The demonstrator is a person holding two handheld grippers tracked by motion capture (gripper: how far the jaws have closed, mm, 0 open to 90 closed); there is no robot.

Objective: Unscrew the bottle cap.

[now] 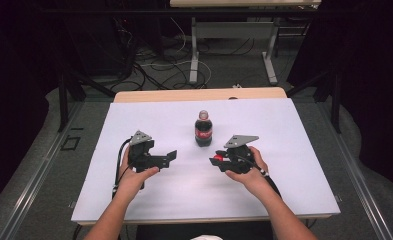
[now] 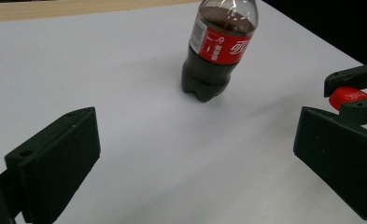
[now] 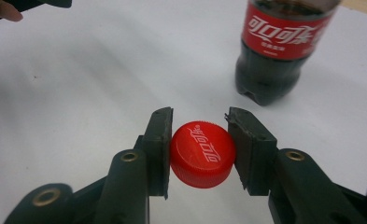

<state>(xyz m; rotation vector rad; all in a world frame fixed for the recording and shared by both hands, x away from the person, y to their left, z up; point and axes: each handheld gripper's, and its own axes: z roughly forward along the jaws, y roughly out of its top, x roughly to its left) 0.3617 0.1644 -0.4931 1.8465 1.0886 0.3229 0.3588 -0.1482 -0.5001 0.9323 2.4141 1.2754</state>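
Observation:
A cola bottle (image 1: pixel 203 129) with a red label stands upright and uncapped near the middle of the white table; it also appears as the bottle (image 2: pixel 217 51) and the bottle (image 3: pixel 279 46) in the gripper views. My right gripper (image 1: pixel 215 159), right of the bottle and nearer me, is shut on the red cap (image 3: pixel 202 153), squeezed between both jaws. The same red cap (image 2: pixel 348 97) shows from the left gripper view. My left gripper (image 1: pixel 171 157) is open, jaws wide apart and empty, left of the bottle and pointing right.
The white table top (image 1: pixel 149 200) has a wooden strip (image 1: pixel 199 94) along its far edge. Beyond it lie floor cables (image 1: pixel 154 70) and the legs of another table (image 1: pixel 194 55). Dark curtains hang at both sides.

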